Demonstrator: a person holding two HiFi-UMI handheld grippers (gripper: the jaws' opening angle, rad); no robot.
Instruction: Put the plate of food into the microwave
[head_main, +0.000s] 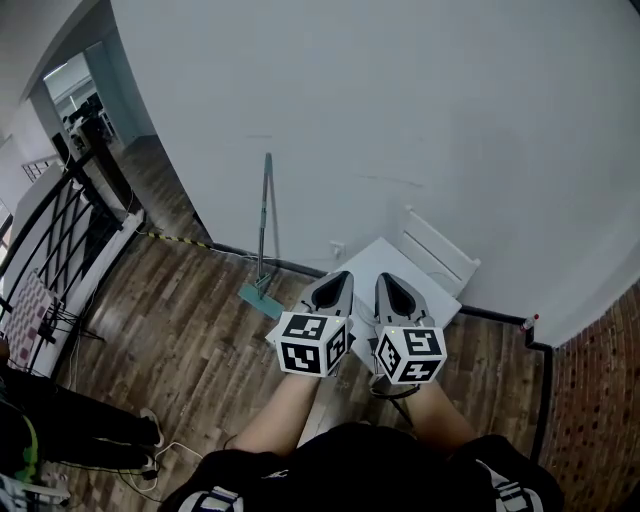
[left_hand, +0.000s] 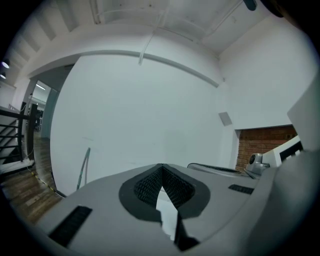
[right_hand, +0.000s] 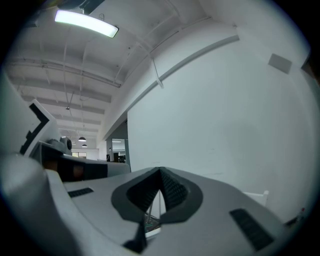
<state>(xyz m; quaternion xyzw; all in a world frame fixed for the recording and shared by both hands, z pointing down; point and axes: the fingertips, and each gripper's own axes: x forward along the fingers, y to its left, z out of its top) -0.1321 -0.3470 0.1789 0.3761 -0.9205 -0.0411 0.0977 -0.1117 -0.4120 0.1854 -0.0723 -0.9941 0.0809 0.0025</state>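
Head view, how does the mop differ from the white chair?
The mop is thin and tall, propped at the white wall; the white chair is broad and low. The mop has a grey pole and teal head; the chair is all white. The mop shows whole; the chair is partly hidden behind the left gripper and right gripper. Both stand on the wooden floor by that wall.

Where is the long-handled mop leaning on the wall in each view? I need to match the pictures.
Head view: the mop is left of centre, leaning on the white wall.
Left gripper view: lower left, a thin handle against the same wall.
Right gripper view: only a sliver, probably the mop, shows through the gap below the jaw tips.
Shared landmark: the white wall.
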